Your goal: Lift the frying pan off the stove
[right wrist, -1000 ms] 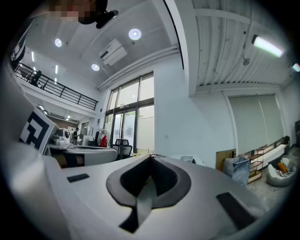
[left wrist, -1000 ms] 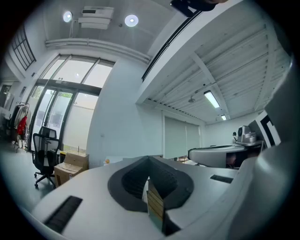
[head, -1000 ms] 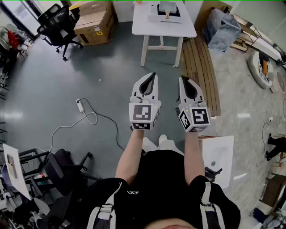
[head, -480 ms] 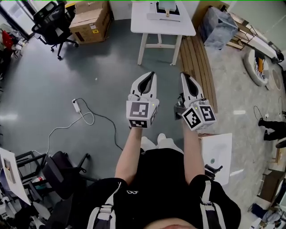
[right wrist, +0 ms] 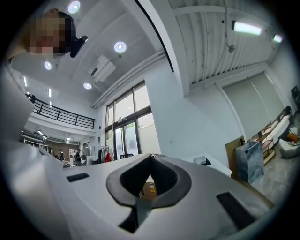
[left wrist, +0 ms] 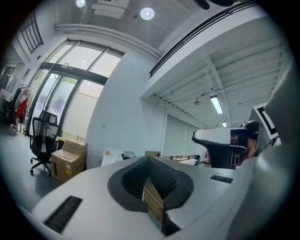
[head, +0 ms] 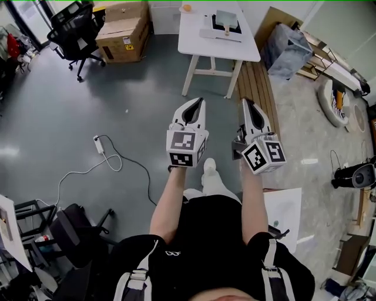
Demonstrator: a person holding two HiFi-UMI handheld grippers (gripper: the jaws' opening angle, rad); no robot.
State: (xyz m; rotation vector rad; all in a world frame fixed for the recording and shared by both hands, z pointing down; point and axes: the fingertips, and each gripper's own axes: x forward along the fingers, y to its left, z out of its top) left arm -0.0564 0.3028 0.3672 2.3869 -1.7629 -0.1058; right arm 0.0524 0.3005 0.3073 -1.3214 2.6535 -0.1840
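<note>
A white table (head: 200, 44) stands far ahead across the grey floor. On it lies a flat stove (head: 223, 32) with a grey frying pan (head: 227, 18) on top, small and dim at this distance. My left gripper (head: 200, 101) and right gripper (head: 245, 101) are held side by side at chest height, pointing toward the table and well short of it. Both are shut with nothing between the jaws. In the left gripper view the shut left gripper (left wrist: 150, 160) fills the lower frame. The right gripper view shows the right gripper (right wrist: 151, 157) the same way.
A black office chair (head: 76, 29) and cardboard boxes (head: 124, 28) stand at the far left. A white cable with a power strip (head: 99, 143) lies on the floor. Wooden planks (head: 261, 88) and a grey bag (head: 288, 42) lie right of the table. A white board (head: 286, 208) is beside me.
The person has stepped forward, one foot now showing ahead of the body. The floor cable has slid down and left in view. Both grippers stay shut and side by side.
</note>
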